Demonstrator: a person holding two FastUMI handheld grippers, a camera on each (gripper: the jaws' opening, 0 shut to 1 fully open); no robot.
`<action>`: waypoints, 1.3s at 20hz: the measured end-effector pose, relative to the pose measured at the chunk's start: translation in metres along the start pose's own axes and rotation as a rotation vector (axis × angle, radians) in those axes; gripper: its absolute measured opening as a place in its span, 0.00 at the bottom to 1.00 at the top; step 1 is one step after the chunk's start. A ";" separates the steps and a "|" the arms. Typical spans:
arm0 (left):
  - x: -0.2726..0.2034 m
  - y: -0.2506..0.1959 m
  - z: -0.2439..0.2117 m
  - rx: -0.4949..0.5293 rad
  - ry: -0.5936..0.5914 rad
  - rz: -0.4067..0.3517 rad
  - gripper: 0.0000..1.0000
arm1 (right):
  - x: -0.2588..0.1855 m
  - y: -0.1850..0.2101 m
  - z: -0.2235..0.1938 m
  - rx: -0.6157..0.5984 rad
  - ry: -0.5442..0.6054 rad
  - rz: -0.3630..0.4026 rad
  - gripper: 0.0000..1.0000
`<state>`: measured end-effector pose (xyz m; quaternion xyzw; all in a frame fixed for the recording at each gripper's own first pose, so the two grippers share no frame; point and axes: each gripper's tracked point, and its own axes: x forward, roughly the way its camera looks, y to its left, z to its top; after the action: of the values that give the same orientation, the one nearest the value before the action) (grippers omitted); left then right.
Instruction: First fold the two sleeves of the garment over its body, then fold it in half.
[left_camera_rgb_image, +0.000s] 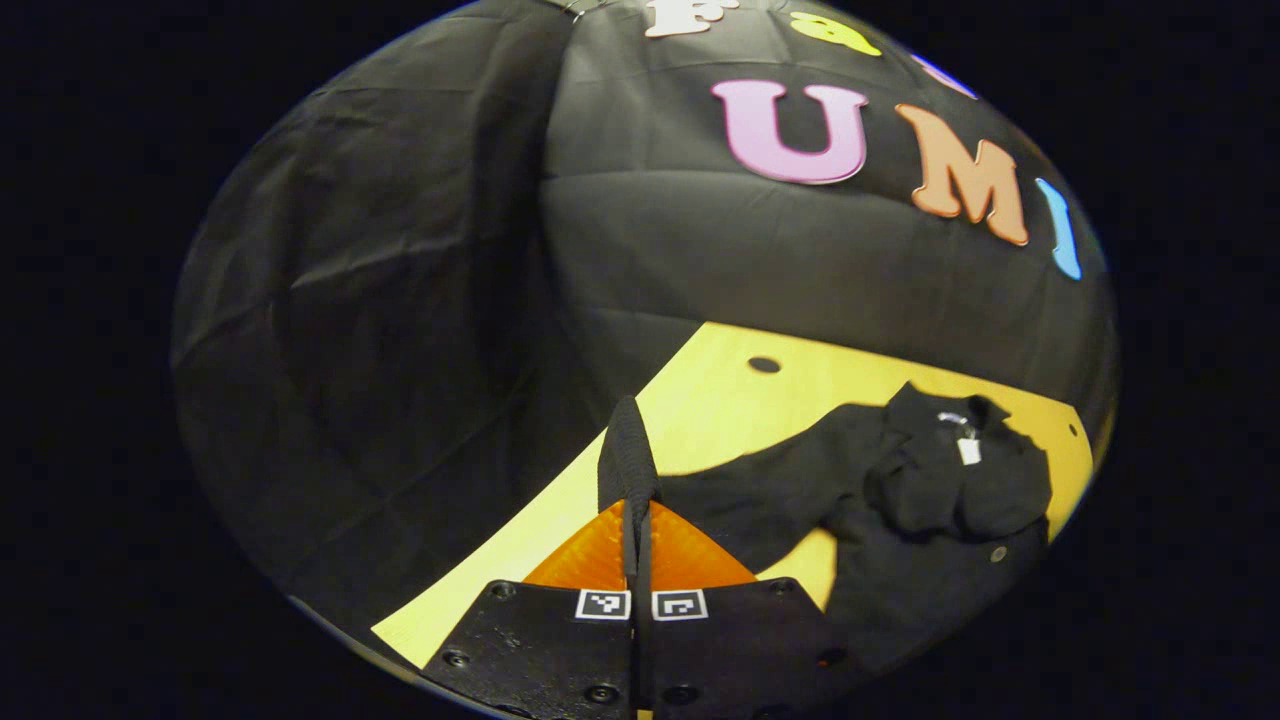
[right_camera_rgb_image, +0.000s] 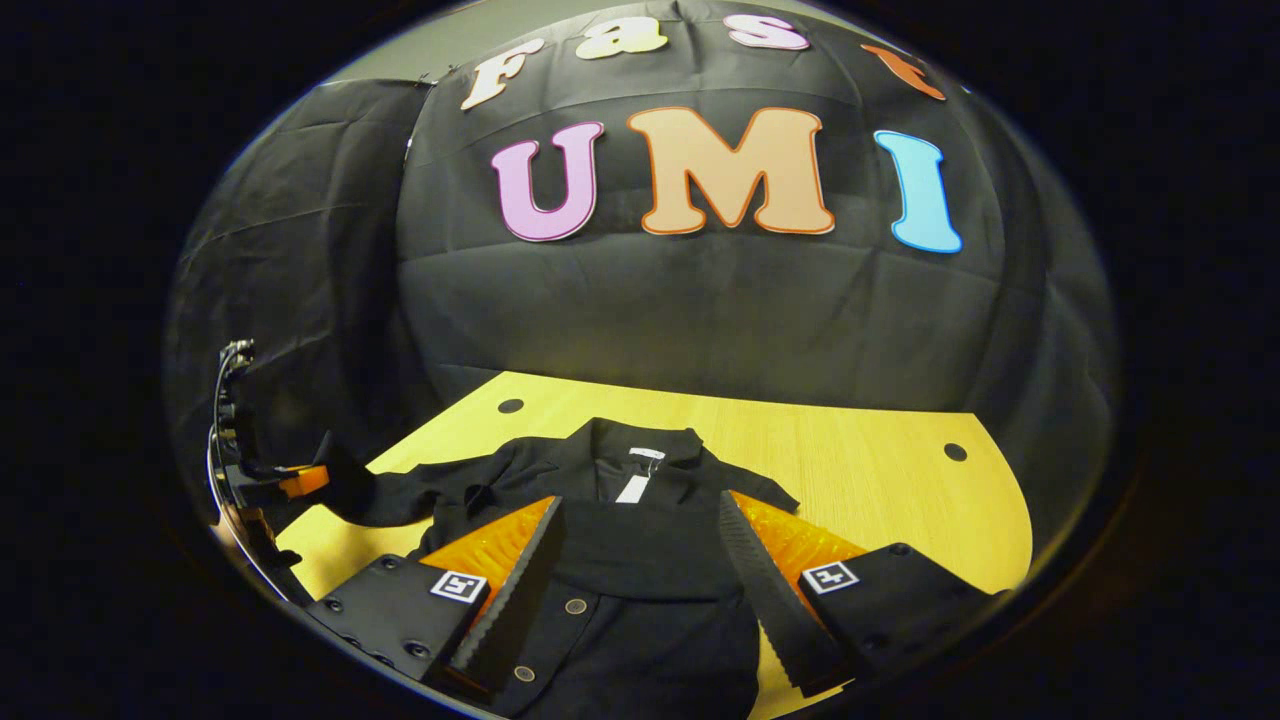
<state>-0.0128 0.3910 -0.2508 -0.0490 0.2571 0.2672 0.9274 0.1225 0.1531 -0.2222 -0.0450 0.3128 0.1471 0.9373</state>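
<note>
Nearest to me, in the left gripper view, my left hand-held gripper (left_camera_rgb_image: 638, 500) has its two fingers pressed together on a strip of black cloth, which I judge to be the end of one sleeve (left_camera_rgb_image: 627, 450) of the garment (left_camera_rgb_image: 900, 480). The sleeve rises from the bench (left_camera_rgb_image: 720, 400) into the pinch, so it is lifted and not lying flat. I hold it like this, I think, because the sleeve must be carried over the body of the garment for the first fold.

In the right gripper view, my right hand-held gripper (right_camera_rgb_image: 640, 560) is spread wide and holds nothing. Its fingers stand on either side of the garment's chest, above the buttoned front, and I cannot tell whether they touch the cloth. The garment (right_camera_rgb_image: 640, 540) lies on the yellow bench (right_camera_rgb_image: 880, 460) with the collar (right_camera_rgb_image: 640, 440) toward the far wall. The other sleeve seems already laid across the body.
</note>
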 end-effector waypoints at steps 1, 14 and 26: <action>-0.002 -0.014 0.011 0.014 -0.029 -0.037 0.00 | -0.003 -0.005 0.000 0.004 -0.004 -0.003 0.98; -0.013 -0.175 0.066 0.125 -0.105 -0.332 0.00 | -0.038 -0.072 -0.009 0.072 -0.036 -0.090 0.98; -0.053 -0.332 0.049 0.209 -0.086 -0.605 0.00 | -0.071 -0.137 -0.034 0.142 -0.024 -0.158 0.98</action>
<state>0.1440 0.0940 -0.1978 -0.0162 0.2174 -0.0465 0.9748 0.0906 -0.0011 -0.2076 -0.0013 0.3068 0.0505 0.9504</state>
